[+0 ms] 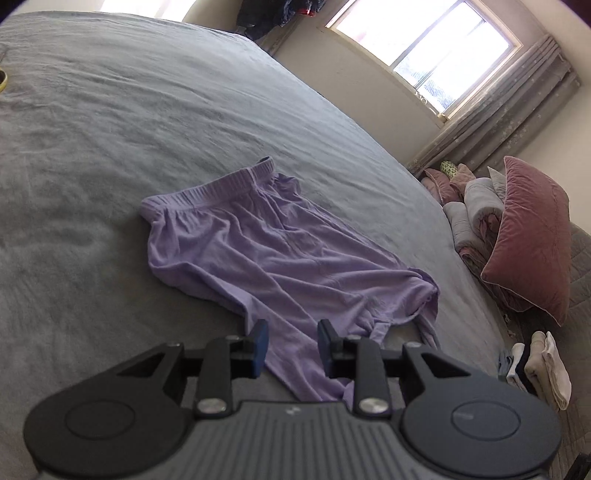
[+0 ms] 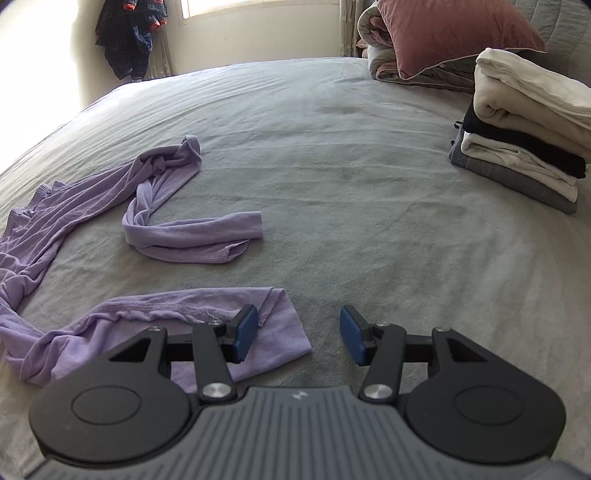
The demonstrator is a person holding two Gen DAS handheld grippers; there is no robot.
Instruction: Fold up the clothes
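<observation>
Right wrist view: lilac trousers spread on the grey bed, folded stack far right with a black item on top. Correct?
Not quite. In the right wrist view the top of the stack is a cream item; the black item lies under it. The rest holds: the lilac trousers are spread on the grey bed, and the stack is at the far right.

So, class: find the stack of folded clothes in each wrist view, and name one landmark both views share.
Left wrist view: stack of folded clothes at the lower right edge, below the pink pillow.
Right wrist view: stack at the upper right, on the grey bed.
Shared landmark: the pink pillow.
</observation>
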